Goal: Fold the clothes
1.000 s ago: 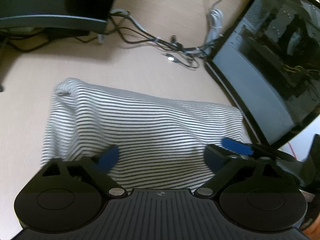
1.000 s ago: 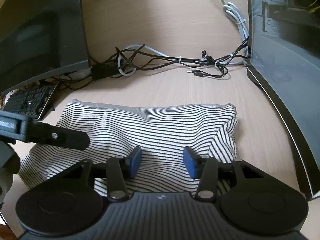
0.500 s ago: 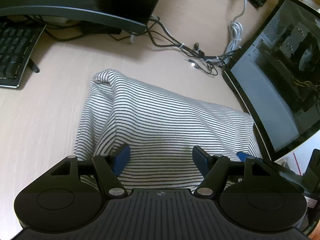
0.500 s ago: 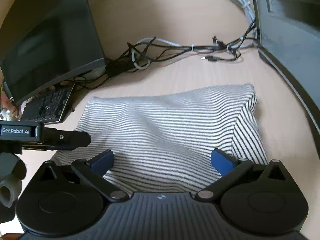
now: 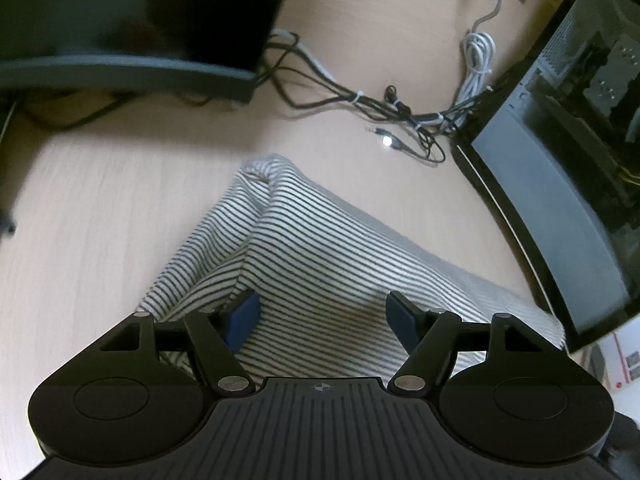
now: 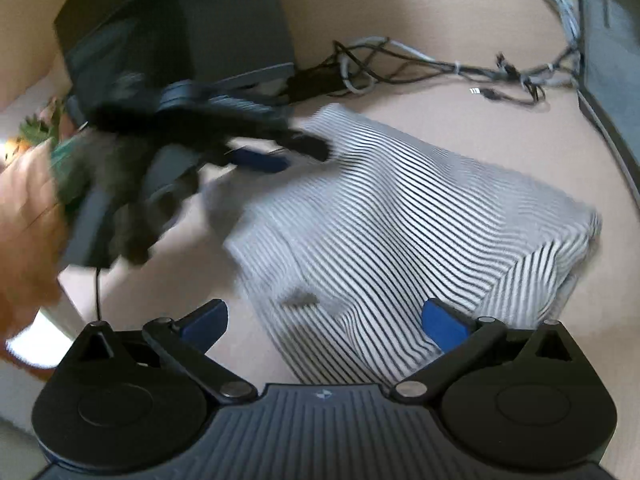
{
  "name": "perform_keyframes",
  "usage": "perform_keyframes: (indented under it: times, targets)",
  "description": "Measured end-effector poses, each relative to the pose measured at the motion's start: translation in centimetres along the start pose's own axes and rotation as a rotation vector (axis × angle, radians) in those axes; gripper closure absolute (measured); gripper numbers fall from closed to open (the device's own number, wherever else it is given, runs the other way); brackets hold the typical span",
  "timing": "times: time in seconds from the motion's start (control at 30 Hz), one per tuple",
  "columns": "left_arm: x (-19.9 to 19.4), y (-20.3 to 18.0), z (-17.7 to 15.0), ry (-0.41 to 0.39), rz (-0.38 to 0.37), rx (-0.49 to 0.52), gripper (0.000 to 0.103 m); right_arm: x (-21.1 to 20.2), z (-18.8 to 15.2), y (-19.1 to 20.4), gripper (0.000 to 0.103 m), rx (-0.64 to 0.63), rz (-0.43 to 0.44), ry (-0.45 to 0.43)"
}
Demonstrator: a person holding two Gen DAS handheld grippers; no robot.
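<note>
Right tool (image 6: 324, 320) has sprung wide open; left tool (image 5: 322, 316) is opening, empty, over the soft, light striped shirt (image 5: 320, 264); grab its folded edge.

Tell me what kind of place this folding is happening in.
Most likely a home or office computer desk, not a laundry area. The striped garment lies on a light wood desk between a dark monitor, a glass-sided PC case and a tangle of cables.

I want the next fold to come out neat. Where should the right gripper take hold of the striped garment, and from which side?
Probably the striped garment's doubled right-hand corner, coming in low from the bare desk beside it: its edge bulges up there, giving the open right gripper something to pinch.
</note>
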State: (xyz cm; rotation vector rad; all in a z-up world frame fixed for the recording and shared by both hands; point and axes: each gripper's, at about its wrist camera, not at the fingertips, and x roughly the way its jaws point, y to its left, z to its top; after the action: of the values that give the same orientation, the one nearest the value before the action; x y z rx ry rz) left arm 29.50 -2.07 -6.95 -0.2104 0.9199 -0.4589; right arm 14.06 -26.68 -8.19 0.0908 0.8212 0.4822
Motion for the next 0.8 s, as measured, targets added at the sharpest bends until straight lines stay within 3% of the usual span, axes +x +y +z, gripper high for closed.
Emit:
perform_keyframes:
  times: [0.2,0.3,0.37,0.4,0.43,0.63,0.8]
  targets:
    - [-3.2,-1.1,-0.8,-0.034,-0.015,-0.07,0.022,-3.6,2.5,-2.4,0.0,-0.065,-0.175,-0.143]
    - [-5.7,-2.0,-2.0,-0.038,-0.065,-0.093,0.026,-2.3,3.2,-5.0,0.0,-0.074,-0.271,-0.141]
    - [-6.8,-2.9,-3.0,-0.021,-0.11,-0.094,0.034,-1.0,3.2,-6.3,0.008,-0.072,-0.273,-0.122]
    - [-6.8,-3.1,-3.3,-0.004,-0.131,-0.101,0.036,-0.3,3.2,-6.6,0.027,-0.085,-0.276,-0.106]
    - [-6.7,-3.3,-3.7,0.016,-0.145,-0.108,0.036,0.4,3.0,-6.8,0.033,-0.101,-0.286,-0.089]
    - [-3.5,-3.4,-5.1,0.13,-0.097,-0.138,0.041,1.2,1.6,-7.6,0.033,-0.121,-0.29,-0.086]
    - [-2.3,-3.1,-4.4,0.136,-0.077,-0.108,0.042,0.1,-0.3,-7.2,0.028,-0.071,-0.288,-0.093]
